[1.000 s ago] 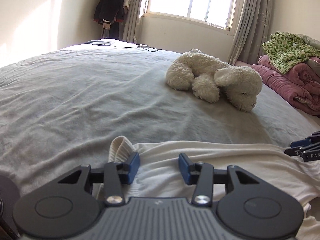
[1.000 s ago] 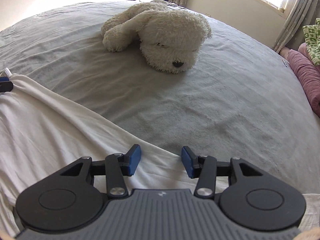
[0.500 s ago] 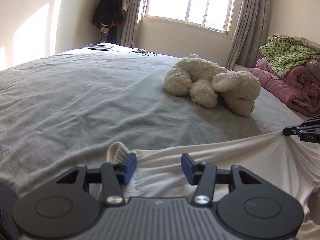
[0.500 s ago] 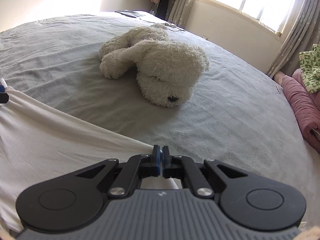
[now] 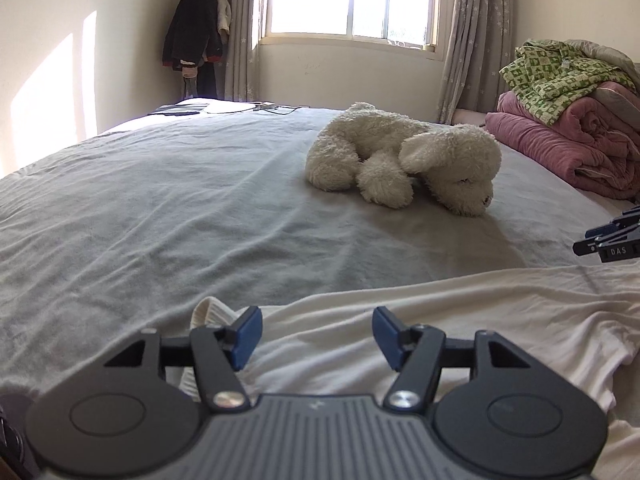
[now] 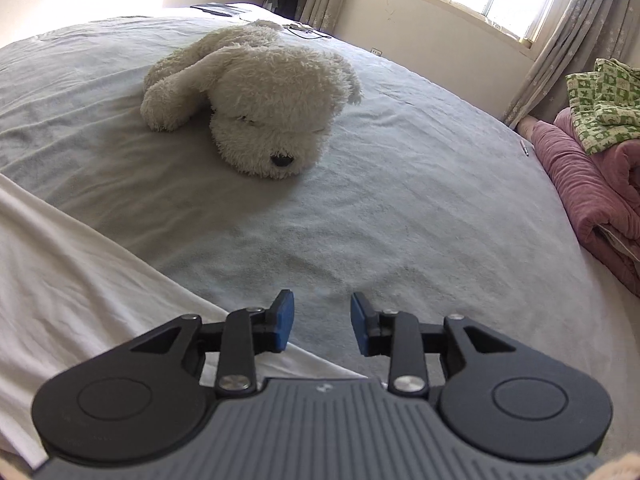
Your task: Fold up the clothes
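Observation:
A cream white garment [image 5: 460,316] lies spread on the grey bed; it also shows at the lower left of the right wrist view [image 6: 80,292]. Its ribbed cuff or collar [image 5: 208,314] sticks up by my left gripper's left finger. My left gripper [image 5: 317,334] is open and empty, just above the garment's edge. My right gripper [image 6: 322,322] is open and empty, over the bed beside the garment's edge. The right gripper's tips also show at the right edge of the left wrist view [image 5: 600,240].
A white plush dog [image 5: 404,160] lies on the grey bed [image 5: 160,208] beyond the garment; it also shows in the right wrist view [image 6: 256,100]. A pink quilt with a green patterned cloth [image 5: 568,100] is piled at the right. Dark clothes [image 5: 196,32] hang in the corner.
My right gripper was shut on the garment's edge half a second ago and lifted it; now it has opened and the garment lies flat again. My left gripper stayed open.

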